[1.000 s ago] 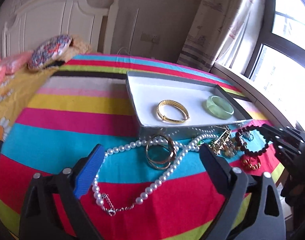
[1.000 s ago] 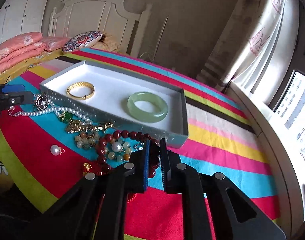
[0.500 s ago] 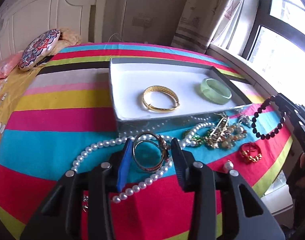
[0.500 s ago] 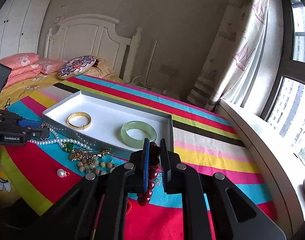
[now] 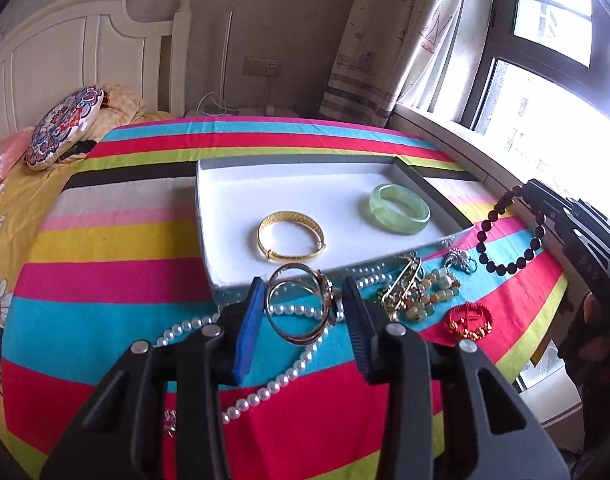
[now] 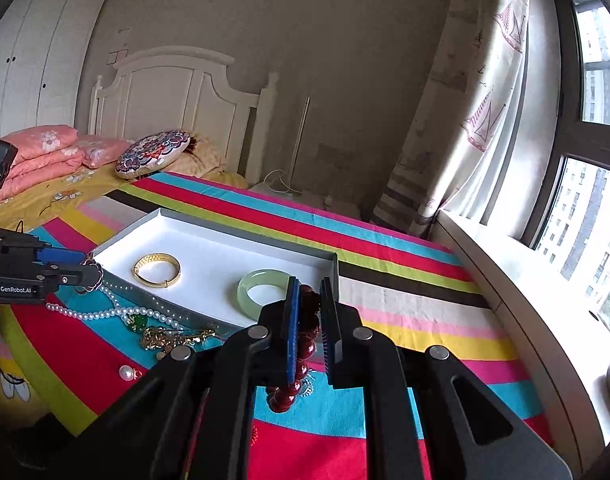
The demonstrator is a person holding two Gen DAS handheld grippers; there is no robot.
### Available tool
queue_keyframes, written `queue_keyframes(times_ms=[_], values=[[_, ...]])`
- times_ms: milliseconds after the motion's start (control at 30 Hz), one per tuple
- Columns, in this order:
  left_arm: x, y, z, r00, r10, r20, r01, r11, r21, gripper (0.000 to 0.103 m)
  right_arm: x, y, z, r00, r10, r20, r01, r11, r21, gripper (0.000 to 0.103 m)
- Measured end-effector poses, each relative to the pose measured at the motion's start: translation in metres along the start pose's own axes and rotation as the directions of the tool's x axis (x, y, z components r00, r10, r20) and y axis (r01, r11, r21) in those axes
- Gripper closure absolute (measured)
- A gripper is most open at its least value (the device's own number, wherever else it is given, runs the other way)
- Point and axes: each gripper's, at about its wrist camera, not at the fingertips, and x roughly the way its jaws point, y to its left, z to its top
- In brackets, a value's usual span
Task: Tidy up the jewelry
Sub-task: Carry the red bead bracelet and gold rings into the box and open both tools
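The left claw (image 5: 301, 312) is seen clamped on a stack of thin gold-and-silver wire bangles (image 5: 299, 304), its blue-padded jaws having just been closing onto it; the bangles are held between the pads just in front of the near wall of a shallow white rectangular tray (image 5: 209, 248). The right claw (image 6: 309, 324) is closed tight on a dark red beaded bracelet (image 6: 301, 356), whose loop hangs down between the pads above the striped cloth; in the left wrist view the same bracelet (image 5: 509, 236) is seen dangling from the black tool at the right edge. Inside the tray a gold patterned bangle (image 5: 291, 236) and a pale green jade bangle (image 5: 399, 210) are laid well apart. On the brightly striped cloth (image 5: 105, 280) in front of the tray, a long white pearl necklace (image 5: 281, 380) is spread out, with a tangle of gold chain and pale beads (image 5: 417, 292), a small silver brooch (image 5: 459, 260) and a red knotted ornament with gold pieces (image 5: 469, 318) lying beside it. A single pearl earring (image 6: 127, 372) is seen apart on a red stripe. White lettering reading "GenRobot.AI" (image 6: 15, 290) can be read on the side of the left tool in the right wrist view; embossed letters on the right tool are too blurred to be made out.
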Motion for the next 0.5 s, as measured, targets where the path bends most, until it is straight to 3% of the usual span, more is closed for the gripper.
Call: queue_keyframes(times_ms=[267, 500], values=[[0.021, 0.002, 0.040, 1.000, -0.017, -0.012, 0.017, 1.000, 0.010, 0.064, 0.024, 0.014, 0.031, 0.999, 0.026, 0.027, -0.024, 0.997, -0.069, 0.091], [0.061, 0.009, 0.075, 0.998, -0.014, -0.065, 0.014, 1.000, 0.001, 0.064, 0.069, 0.024, 0.059, 0.994, 0.105, -0.005, -0.105, 0.994, -0.040, 0.091]])
